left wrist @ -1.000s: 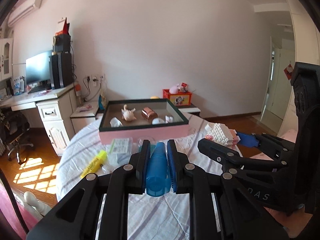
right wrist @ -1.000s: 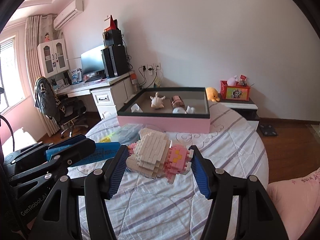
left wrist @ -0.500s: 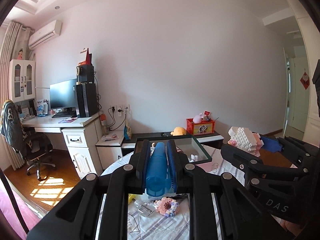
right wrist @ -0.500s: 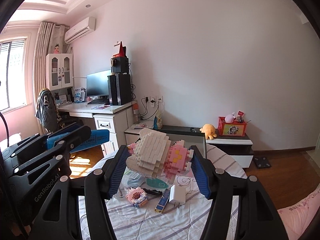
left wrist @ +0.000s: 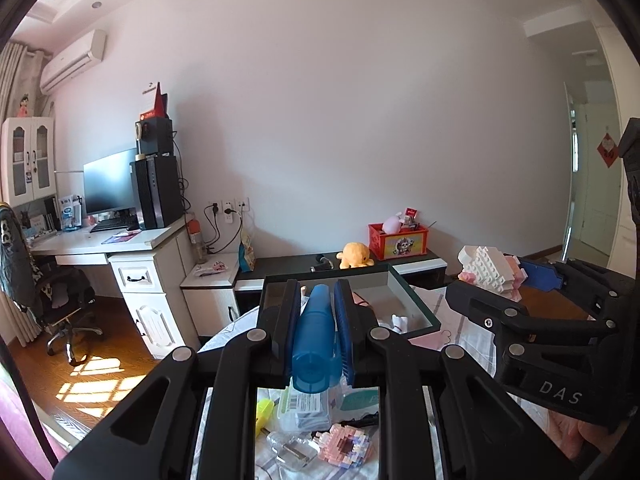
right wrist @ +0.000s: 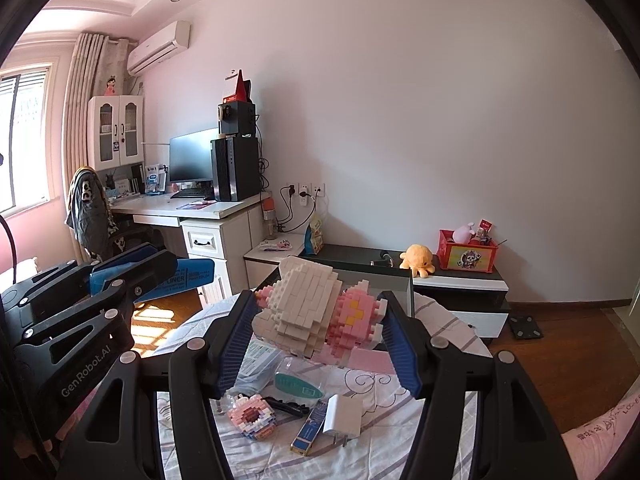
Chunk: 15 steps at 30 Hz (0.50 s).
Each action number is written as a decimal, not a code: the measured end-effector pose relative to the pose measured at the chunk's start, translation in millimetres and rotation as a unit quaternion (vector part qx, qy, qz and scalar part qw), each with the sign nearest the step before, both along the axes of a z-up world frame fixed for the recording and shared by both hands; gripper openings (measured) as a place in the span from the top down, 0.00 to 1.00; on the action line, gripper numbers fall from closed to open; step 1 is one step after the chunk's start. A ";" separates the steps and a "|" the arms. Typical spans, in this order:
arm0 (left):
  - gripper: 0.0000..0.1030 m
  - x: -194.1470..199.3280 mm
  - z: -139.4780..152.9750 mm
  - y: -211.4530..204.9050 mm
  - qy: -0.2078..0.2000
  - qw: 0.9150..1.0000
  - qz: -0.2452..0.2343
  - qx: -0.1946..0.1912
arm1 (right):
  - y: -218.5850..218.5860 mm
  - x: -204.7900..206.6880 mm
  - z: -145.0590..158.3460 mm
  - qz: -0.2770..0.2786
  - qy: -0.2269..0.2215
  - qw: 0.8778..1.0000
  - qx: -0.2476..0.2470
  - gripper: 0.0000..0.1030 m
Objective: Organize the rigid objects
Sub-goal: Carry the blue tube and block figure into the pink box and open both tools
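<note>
In the left wrist view my left gripper [left wrist: 318,292] is shut on a blue tube [left wrist: 316,340] that lies along its fingers. To its right, my right gripper [left wrist: 494,286] carries a white and pink brick figure [left wrist: 482,266]. From the right wrist camera, the right gripper [right wrist: 318,298] is shut on the brick figure [right wrist: 308,312], pads pressed to both sides. The left gripper [right wrist: 160,276] with the blue tube [right wrist: 192,274] shows at the left. Both are raised above the round table, in front of a pink box with a dark rim [left wrist: 418,306], partly hidden by the held objects.
On the striped tablecloth [right wrist: 440,328] below lie a pink brick ring [right wrist: 252,420], a white charger [right wrist: 342,420], a small blue box [right wrist: 310,432], a yellow highlighter [left wrist: 264,408], a clear bottle [left wrist: 292,448] and plastic packets. A desk, a chair and a low cabinet stand behind.
Both grippers have risen with their objects and tilted up. The box has sunk lower in both views, and loose items on the cloth have come into sight beneath the fingers.
</note>
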<state>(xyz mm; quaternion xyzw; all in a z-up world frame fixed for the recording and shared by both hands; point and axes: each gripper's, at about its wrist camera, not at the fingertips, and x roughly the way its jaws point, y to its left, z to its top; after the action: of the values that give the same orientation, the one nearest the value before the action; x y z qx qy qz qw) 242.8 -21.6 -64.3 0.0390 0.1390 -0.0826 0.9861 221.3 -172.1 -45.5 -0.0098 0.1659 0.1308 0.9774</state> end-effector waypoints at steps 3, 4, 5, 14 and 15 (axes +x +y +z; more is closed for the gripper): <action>0.83 45.7 -0.8 -1.8 0.017 1.000 -0.005 0.013 | -7.1 35.3 -1.7 -0.001 0.014 1.000 -0.003 0.39; 0.83 62.3 -2.1 -2.9 0.023 1.000 -0.007 0.018 | -9.0 48.4 -2.2 -0.003 0.019 1.000 -0.005 0.39; 0.83 79.5 -4.2 -4.0 0.034 0.999 -0.011 0.019 | -11.0 62.0 -4.3 -0.007 0.024 1.000 -0.010 0.39; 0.83 227.0 -51.8 -4.7 0.151 0.988 -0.018 0.019 | -26.4 199.8 -55.9 -0.006 0.128 0.992 -0.022 0.39; 0.83 239.1 -60.2 -4.0 0.165 0.986 -0.018 0.016 | -28.8 213.9 -63.9 -0.010 0.140 0.990 -0.022 0.39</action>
<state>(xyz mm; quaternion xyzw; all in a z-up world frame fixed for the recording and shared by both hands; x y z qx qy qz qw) 482.0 -25.7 -124.5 0.0435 0.3005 -0.1033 0.9472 435.2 -200.9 -109.4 -0.0111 0.3037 0.1172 0.9455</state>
